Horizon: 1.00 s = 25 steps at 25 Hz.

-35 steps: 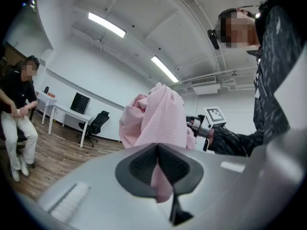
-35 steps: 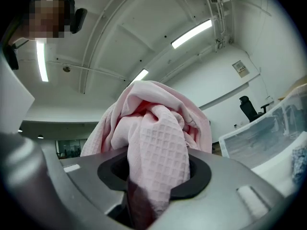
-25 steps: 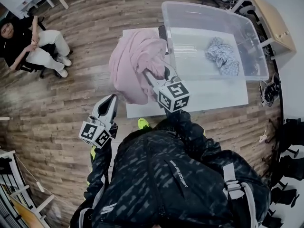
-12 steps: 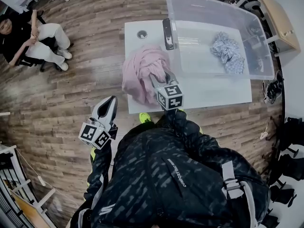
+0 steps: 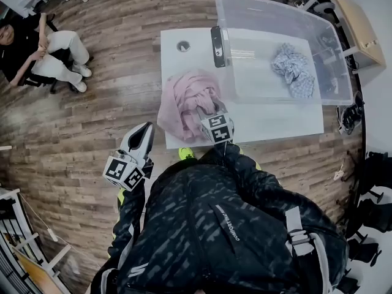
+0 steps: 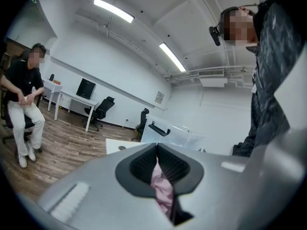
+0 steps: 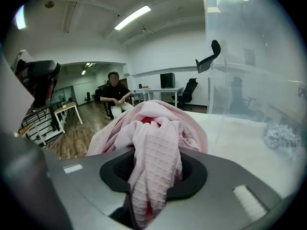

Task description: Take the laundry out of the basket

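Left of the clear bin (image 5: 331, 48), pink garment (image 5: 184, 100): we found it heaped on the white table (image 5: 275, 121), just outside the bin's wall, with one fold rising into the right gripper (image 5: 203, 111).
Pink garment, handling: it was a waffle knit, soft and limp. We judged it light, not slippery and in no way fragile. It would sag and trail from any single hold, so a thick bunched fold near its middle looked a better place to take it than a thin hem.
Right gripper: it was clamped on a thick fold of the pink garment near the bin's near-left corner. Cloth filled the space between the jaws and spilled out on both sides.
Patterned garment (image 5: 294, 71): blue and white, it lay crumpled inside the bin toward its right end. We judged it just as soft and light. The crest of the crumple looked best to grip, reached from above over the bin's high wall.
Progress: we counted one piece out of the bin and one left inside.
Left gripper (image 5: 146, 128): it hung well apart from the bin over the wooden floor (image 5: 110, 103), jaws together on nothing.
Seated person (image 5: 43, 54): well apart from the bin, across the floor.
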{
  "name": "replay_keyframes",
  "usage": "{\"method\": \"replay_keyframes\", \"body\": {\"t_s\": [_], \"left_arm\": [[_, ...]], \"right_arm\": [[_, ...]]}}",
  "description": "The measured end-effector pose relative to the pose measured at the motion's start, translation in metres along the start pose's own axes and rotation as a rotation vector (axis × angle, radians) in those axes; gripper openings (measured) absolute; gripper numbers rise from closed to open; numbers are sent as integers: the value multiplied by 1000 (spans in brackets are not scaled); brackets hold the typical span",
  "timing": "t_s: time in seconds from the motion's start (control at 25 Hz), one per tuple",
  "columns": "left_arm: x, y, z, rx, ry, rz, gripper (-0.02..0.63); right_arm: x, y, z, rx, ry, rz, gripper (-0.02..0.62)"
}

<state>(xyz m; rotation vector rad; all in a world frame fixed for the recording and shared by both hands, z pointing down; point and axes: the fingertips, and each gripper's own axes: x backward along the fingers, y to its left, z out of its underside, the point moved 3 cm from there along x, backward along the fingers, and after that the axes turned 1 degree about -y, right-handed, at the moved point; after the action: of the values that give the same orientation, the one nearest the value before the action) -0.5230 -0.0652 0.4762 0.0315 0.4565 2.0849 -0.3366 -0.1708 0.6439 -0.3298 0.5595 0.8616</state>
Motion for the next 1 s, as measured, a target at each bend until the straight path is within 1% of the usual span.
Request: {"method": "replay_keyframes", "body": {"t_s": [0.16, 0.24, 0.36, 0.44, 0.52, 0.6, 0.72, 0.8, 0.88, 1.0], "left_arm": [[-3, 0, 0, 6, 0, 6, 11], [-4, -1, 1, 1, -3, 14, 11], [-6, -4, -2, 0, -11, 29, 11], [-6, -4, -3, 4, -20, 35, 11], [-6, -3, -4, 5, -25, 41, 11], [-8, -3, -5, 3, -34, 54, 11], [-14, -6, -7, 2, -46, 77, 11], [-19, -9, -10, 4, -55, 95, 11], [-23, -12, -13, 4, -60, 112, 11], [-29, -16, -16, 8, -68, 137, 11]], "right_arm": [[-3, 1, -5, 17, 8, -4, 137], [-7, 1, -1, 17, 29, -12, 143], [-4, 0, 2, 23, 54, -6, 157], [2, 1, 0, 41, 74, 1, 184], [9, 3, -2, 93, 92, 10, 203], [17, 4, -9, 158, 86, 19, 213], [34, 6, -22, 229, 86, 26, 219], [49, 6, -32, 287, 85, 49, 224], [67, 8, -43, 339, 69, 70, 222], [92, 15, -62, 357, 11, 56, 187]]}}
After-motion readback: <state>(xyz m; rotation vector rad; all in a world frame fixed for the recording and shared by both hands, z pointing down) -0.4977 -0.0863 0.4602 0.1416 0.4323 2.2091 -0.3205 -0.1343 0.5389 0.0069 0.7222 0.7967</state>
